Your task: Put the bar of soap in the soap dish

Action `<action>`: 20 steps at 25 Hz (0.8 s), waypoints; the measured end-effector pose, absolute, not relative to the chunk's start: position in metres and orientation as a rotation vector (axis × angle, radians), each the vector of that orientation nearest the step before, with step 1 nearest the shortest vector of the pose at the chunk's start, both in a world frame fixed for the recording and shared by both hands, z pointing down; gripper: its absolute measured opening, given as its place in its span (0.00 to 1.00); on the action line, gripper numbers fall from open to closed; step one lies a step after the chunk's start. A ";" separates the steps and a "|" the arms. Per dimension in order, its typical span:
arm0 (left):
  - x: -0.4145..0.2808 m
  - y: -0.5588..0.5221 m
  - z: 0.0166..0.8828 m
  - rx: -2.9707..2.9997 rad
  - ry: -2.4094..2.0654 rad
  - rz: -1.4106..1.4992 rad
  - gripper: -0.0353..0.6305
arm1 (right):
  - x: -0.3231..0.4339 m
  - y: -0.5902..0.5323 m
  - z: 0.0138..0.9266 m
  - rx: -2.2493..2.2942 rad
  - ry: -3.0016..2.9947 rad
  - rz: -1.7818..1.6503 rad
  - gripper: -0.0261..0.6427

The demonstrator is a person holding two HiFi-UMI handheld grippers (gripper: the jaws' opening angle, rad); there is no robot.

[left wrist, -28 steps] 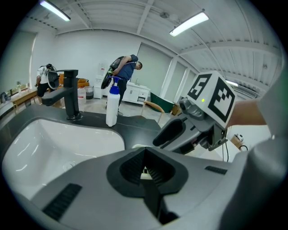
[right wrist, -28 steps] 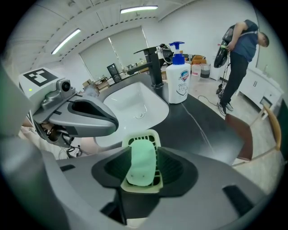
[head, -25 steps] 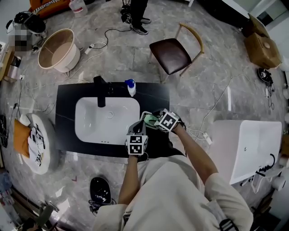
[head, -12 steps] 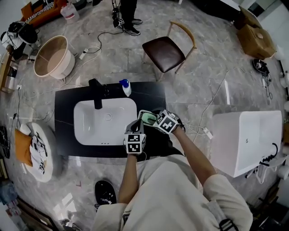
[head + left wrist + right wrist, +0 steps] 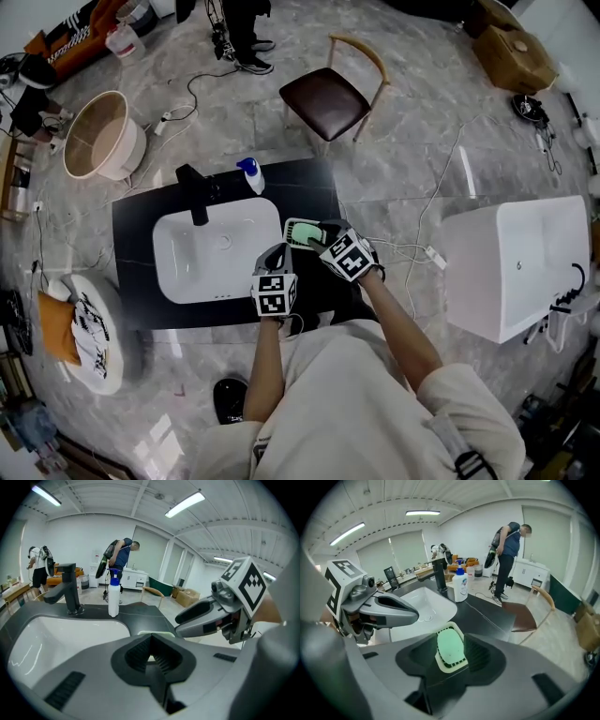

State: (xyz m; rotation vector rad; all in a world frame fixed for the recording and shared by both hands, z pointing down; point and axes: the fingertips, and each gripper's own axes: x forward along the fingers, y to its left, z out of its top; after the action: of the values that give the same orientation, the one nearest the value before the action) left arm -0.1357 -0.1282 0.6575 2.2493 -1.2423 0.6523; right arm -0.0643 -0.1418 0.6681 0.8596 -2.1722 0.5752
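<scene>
- The bar of soap (image 5: 451, 648) now lies flat in the white slatted soap dish (image 5: 449, 664), on the dark counter (image 5: 321, 192) at the basin's (image 5: 211, 258) 3 o'clock side.
- Your right tool (image 5: 322, 242) stands with its jaws spread wide, one on either side of the dish. They have hold of nothing, and the soap rests on the slats on its own.
- Compared with a second ago, the head view shows more of the dish and its green bar. Your right tool has drawn back a little toward 5 o'clock, so the soap is no longer covered.
- Your left tool (image 5: 151, 656) has its jaws pressed together with nothing between them. It hangs over the counter's near edge at the dish's 7 o'clock and has barely shifted.
- From this I judge the placing as good as done. What remains is to lift your right tool clear without knocking the dish.
- The pump bottle (image 5: 250, 175), at the dish's 11 o'clock, is well apart and out of your way.
</scene>
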 end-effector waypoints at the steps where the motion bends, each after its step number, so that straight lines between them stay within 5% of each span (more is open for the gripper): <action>1: -0.137 -0.126 0.656 2.249 -1.241 0.649 0.06 | -0.063 -0.140 0.666 0.902 -2.175 0.591 0.31; 20: -0.158 -0.104 0.634 2.314 -1.227 0.618 0.06 | -0.054 -0.099 0.649 1.354 -2.194 0.731 0.28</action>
State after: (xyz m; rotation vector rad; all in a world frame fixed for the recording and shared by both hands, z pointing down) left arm -0.1581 -0.1041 0.6338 2.3142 -1.2272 0.6182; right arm -0.0535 -0.0988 0.6485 1.3544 -2.1940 0.7309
